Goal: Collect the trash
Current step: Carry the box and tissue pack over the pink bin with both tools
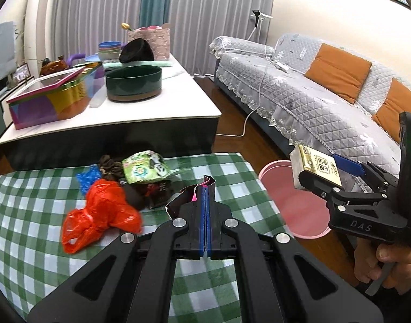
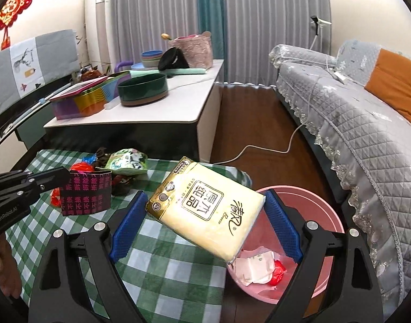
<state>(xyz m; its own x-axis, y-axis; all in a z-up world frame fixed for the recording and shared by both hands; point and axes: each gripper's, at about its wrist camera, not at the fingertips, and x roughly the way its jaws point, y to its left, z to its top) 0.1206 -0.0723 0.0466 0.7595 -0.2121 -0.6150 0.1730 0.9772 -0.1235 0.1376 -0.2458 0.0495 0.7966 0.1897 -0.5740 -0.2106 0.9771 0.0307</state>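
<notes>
My right gripper [image 2: 205, 210] is shut on a yellow tissue pack [image 2: 205, 212] and holds it over the edge of the pink bin [image 2: 326, 210], which holds white paper and a red scrap. In the left wrist view the pack [image 1: 313, 169] hangs above the bin [image 1: 299, 204]. My left gripper [image 1: 205, 188] is shut on a black wrapper with pink print [image 2: 85, 192], held above the green checked cloth [image 1: 30, 215]. On the cloth lie a red plastic bag [image 1: 97, 212], a green snack packet [image 1: 145, 167], a blue scrap [image 1: 88, 177] and dark wrappers [image 1: 149, 193].
A white coffee table [image 1: 140, 113] behind the cloth carries a colourful tin [image 1: 52, 99], a dark green round box [image 1: 134, 82] and stacked bowls. A grey sofa [image 1: 299, 94] with orange cushions stands on the right. A white cable [image 1: 246, 123] lies on the wooden floor.
</notes>
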